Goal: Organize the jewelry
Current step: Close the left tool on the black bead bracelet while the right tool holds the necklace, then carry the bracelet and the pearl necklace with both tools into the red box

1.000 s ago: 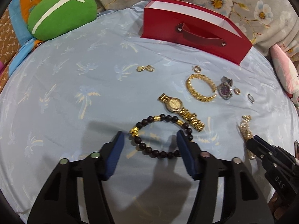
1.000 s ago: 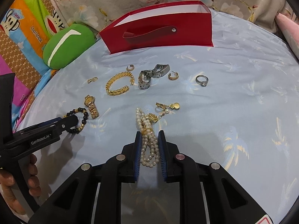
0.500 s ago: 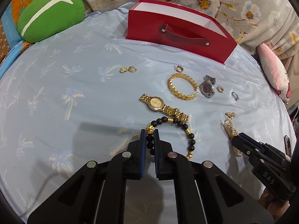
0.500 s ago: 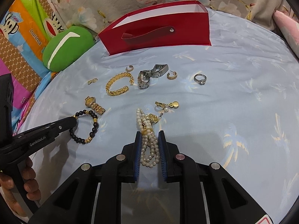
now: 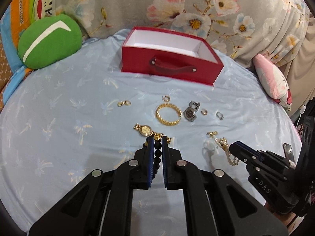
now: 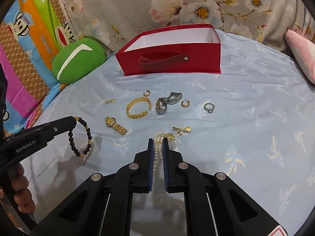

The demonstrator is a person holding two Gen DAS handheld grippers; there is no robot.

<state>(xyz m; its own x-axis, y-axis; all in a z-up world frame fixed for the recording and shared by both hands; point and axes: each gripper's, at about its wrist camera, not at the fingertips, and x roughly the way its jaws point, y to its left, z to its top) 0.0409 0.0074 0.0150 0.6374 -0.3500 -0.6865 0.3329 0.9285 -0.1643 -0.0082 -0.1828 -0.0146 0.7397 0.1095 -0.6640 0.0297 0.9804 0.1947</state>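
L gripper (image 5: 157, 142) bottom center of left wrist view, fingers pinched tight on black bead bracelet (image 6: 81, 137); in right wrist view it dangles as a loop off the gripper tip at mid-left, clear of the sheet. R gripper (image 6: 158, 143) bottom center of its own view, jaws closing on pearl necklace (image 6: 158, 140), strands betw the blue pads; gold clasp end sticks out past the tips. In left wrist view the pearls hang from the R tip at lower right.

Red box (image 5: 204, 64) open, white inside looks empty, upper center of both views, handle side facing cams. Left on blue palm-print sheet (image 5: 59, 118), mid-frame: gold watch (image 6: 115, 124), gold chain bangle (image 6: 137, 107), silver watch (image 6: 167, 102), ring w/ stone (image 6: 209, 107), small earrings, a gold clip piece near the pearls.

Step prob: carry both pieces to box. To do well: keep both pinches firm, beads roll and pearls can slide out strand by strand. Lift enough so hanging loops clear the front wall and don't snag the gold watch or bangle en route. Get tips over the white interior, then lower before release so nothing bounces out. Keep grippers apart so the two loops don't tangle.
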